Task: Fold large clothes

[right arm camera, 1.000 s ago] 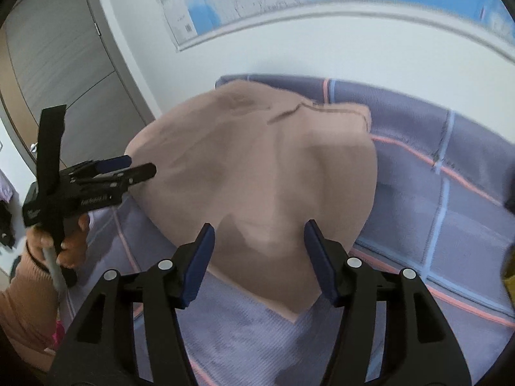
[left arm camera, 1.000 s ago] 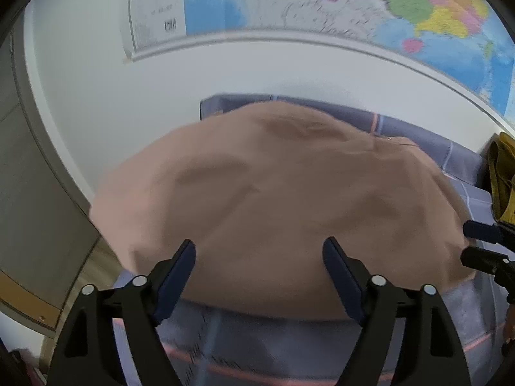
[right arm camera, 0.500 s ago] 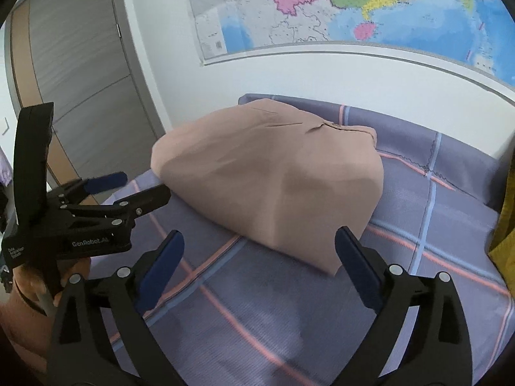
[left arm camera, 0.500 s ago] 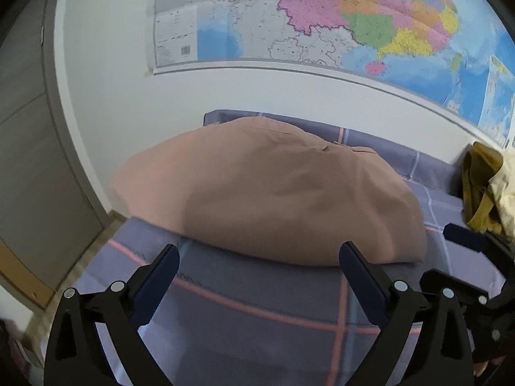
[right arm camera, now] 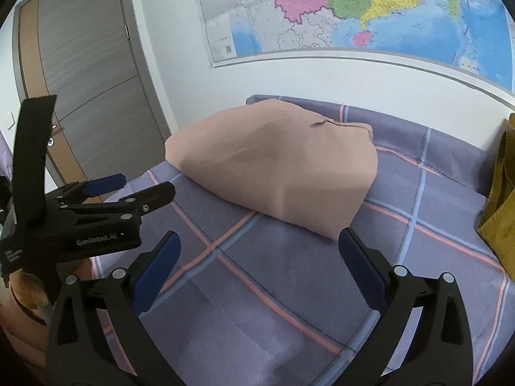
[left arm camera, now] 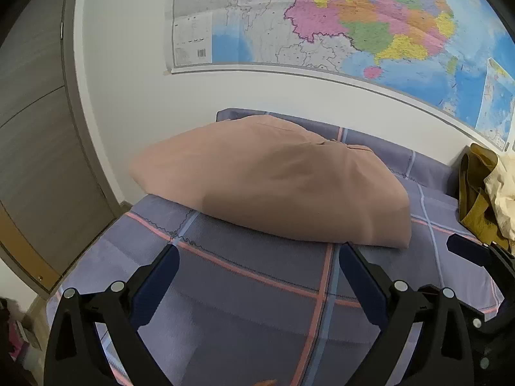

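We are finding the pink garment (left arm camera: 273,186) lying folded into a compact bundle at the far end of the bed (left arm camera: 251,289), close under the wall map (left arm camera: 354,22), with its near edge resting on the checked cover. We are judging this piece essentially done: it is lying on its own, nothing gripping it. A mustard and cream pile of clothes (left arm camera: 486,193) is sitting at the right edge of the bed and, in our judgement, is waiting as the remaining work.

The left gripper (left arm camera: 257,283) is showing its fingers (left arm camera: 161,276) spread wide with only bedcover between them. The right gripper (right arm camera: 257,267) is still finishing its opening, its jaws wide and nothing between them either. Both are sitting clear of the garment, on its near side.

Against the earlier frames, we are noting that the grippers were right at the garment's near edge with narrower jaws; they are now standing further back, the jaws wider, and more of the bed and map is showing.
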A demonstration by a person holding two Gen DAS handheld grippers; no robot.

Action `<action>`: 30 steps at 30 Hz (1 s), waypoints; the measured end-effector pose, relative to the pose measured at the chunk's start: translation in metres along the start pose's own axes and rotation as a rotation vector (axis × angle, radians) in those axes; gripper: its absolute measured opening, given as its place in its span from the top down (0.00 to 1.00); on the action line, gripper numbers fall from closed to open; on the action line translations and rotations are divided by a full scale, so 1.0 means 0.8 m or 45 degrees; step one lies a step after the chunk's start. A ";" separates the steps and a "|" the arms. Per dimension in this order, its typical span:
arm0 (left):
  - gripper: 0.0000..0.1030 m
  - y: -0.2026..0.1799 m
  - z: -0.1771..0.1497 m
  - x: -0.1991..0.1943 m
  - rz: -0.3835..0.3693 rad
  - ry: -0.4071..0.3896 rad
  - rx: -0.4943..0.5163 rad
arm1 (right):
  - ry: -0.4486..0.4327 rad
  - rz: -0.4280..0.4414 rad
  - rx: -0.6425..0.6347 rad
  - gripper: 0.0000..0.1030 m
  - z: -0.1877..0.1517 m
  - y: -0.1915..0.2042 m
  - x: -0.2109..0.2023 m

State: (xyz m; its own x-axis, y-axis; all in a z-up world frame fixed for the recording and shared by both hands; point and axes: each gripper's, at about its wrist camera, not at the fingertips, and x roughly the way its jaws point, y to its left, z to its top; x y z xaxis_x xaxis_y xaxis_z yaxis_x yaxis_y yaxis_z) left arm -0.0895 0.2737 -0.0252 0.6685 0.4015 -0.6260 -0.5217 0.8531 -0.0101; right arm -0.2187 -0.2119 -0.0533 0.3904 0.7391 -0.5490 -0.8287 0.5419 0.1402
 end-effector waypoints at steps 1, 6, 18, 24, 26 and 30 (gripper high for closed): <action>0.07 -0.001 -0.001 -0.003 0.002 -0.008 -0.001 | 0.000 0.004 0.001 0.06 -0.002 0.000 -0.001; 0.07 -0.004 -0.005 -0.012 0.013 -0.022 -0.002 | 0.002 0.000 0.000 0.06 -0.008 0.002 -0.005; 0.07 -0.009 -0.013 -0.027 0.020 -0.049 0.013 | -0.016 0.001 -0.001 0.06 -0.013 0.007 -0.015; 0.07 -0.010 -0.013 -0.030 0.026 -0.061 0.015 | -0.030 -0.004 -0.002 0.06 -0.013 0.007 -0.021; 0.07 -0.010 -0.014 -0.030 0.028 -0.063 0.015 | -0.031 -0.001 -0.001 0.06 -0.013 0.007 -0.022; 0.07 -0.010 -0.014 -0.032 0.028 -0.065 0.018 | -0.029 -0.004 0.001 0.06 -0.014 0.009 -0.022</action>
State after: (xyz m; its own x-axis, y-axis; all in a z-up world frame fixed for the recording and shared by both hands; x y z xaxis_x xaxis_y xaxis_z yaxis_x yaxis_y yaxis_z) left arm -0.1084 0.2525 -0.0182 0.6833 0.4362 -0.5855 -0.5292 0.8483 0.0145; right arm -0.2358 -0.2258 -0.0517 0.4022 0.7461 -0.5306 -0.8271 0.5447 0.1390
